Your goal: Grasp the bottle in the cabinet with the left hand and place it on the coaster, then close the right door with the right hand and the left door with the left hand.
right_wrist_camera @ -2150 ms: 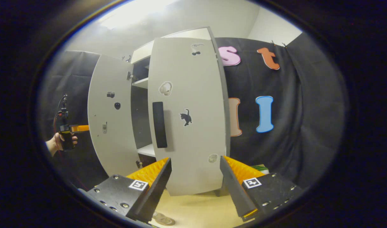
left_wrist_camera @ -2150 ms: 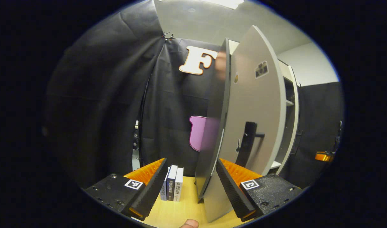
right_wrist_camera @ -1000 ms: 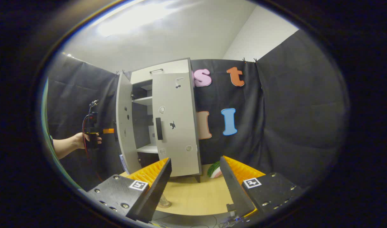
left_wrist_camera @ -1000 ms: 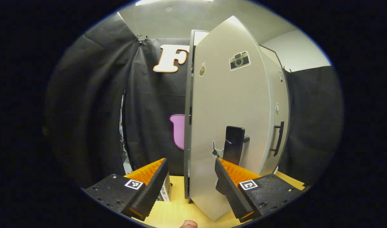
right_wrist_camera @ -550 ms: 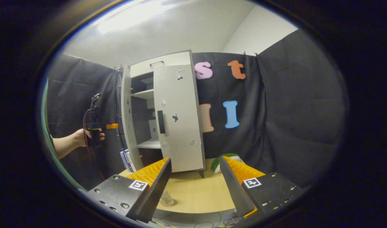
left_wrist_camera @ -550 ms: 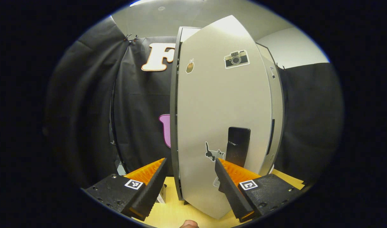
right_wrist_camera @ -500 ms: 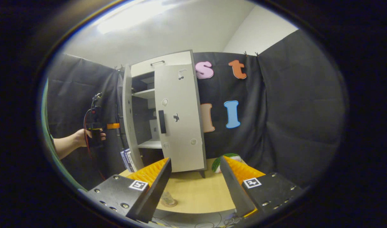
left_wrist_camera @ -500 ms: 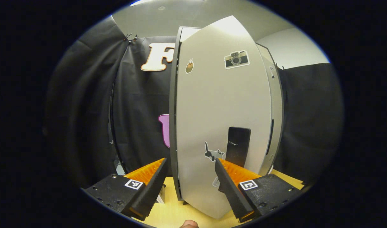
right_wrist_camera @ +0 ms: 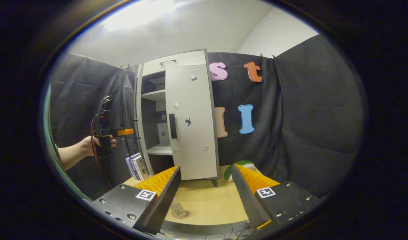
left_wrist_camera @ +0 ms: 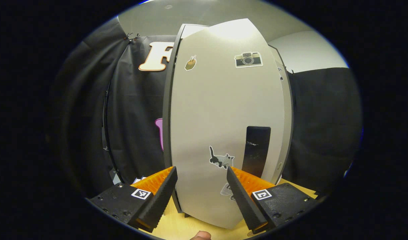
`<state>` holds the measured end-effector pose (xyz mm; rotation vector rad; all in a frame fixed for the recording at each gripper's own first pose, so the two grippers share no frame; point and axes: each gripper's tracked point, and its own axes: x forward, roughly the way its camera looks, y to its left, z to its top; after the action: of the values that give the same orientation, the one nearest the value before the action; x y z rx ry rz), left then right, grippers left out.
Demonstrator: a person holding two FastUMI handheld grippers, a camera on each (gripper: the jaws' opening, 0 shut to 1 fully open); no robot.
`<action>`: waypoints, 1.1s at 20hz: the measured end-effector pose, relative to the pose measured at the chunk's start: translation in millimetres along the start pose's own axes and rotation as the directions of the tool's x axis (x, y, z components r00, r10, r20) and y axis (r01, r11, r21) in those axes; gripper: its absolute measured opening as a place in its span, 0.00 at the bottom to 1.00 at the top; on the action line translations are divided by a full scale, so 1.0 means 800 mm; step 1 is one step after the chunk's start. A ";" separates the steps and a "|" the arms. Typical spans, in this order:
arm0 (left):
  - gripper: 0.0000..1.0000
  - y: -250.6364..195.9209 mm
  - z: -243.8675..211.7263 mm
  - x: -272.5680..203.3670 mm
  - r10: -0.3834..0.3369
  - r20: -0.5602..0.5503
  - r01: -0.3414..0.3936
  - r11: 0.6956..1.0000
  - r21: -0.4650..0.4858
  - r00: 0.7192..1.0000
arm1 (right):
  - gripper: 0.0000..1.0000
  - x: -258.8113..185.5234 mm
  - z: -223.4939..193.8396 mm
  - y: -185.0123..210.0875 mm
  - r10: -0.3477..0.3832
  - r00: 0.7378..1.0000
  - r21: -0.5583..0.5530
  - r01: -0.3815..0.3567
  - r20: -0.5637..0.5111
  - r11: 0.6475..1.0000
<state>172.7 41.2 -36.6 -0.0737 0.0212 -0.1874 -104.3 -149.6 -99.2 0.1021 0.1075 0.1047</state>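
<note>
The left gripper [left_wrist_camera: 200, 196] faces the left door [left_wrist_camera: 224, 133], jaws spread and empty. The right gripper [right_wrist_camera: 205, 196], likewise spread and empty, hangs off the counter's [right_wrist_camera: 210, 203] near edge. The bottle [right_wrist_camera: 178, 209] stands there on its coaster [right_wrist_camera: 181, 216]; the right door [right_wrist_camera: 192, 126] looks shut.

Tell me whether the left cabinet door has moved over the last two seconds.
Yes. In the right gripper view the left door has swung inward toward the cabinet, narrowing the gap to the right door. It is not yet shut; shelves still show between them.
</note>
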 end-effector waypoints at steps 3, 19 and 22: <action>0.92 0.001 0.007 0.003 0.030 0.033 -0.029 0.999 -0.025 0.999 | 0.94 0.015 0.000 0.008 -0.012 1.000 -0.011 0.012 -0.006 1.000; 0.96 -0.017 -0.038 -0.053 0.064 -0.031 -0.066 0.996 -0.060 0.997 | 0.94 0.137 -0.002 0.100 0.027 1.000 -0.058 -0.028 -0.012 0.998; 0.96 -0.025 -0.036 -0.063 0.104 -0.053 -0.107 0.992 -0.061 0.993 | 0.94 0.151 0.019 0.111 0.024 1.000 -0.020 -0.024 0.010 1.000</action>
<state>118.6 29.3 -62.8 -0.1315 0.0804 -0.0831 8.2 -49.7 -86.5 0.0845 0.0955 0.1291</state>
